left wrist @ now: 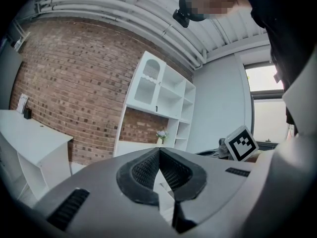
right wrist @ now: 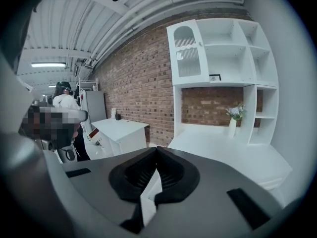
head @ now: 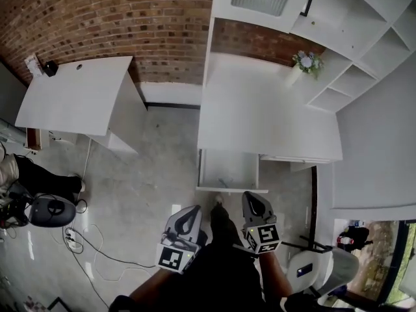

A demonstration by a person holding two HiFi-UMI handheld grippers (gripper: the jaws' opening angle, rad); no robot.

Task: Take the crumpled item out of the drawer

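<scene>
No legible words, numbers or brand names anywhere. Only black-and-white square marker patterns, not letters: on the left cube [head: 173,259] behind the left claw [head: 190,212], and on the right cube [head: 262,236] behind the right claw [head: 252,199]. Small dark mark on the shelf unit [left wrist: 171,90], unreadable.

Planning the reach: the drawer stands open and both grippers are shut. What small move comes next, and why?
Probably open the right gripper and move it forward over the drawer. It and the left gripper are shut, empty and held short of the drawer's front, and what lies inside shows only faintly from the head view.
</scene>
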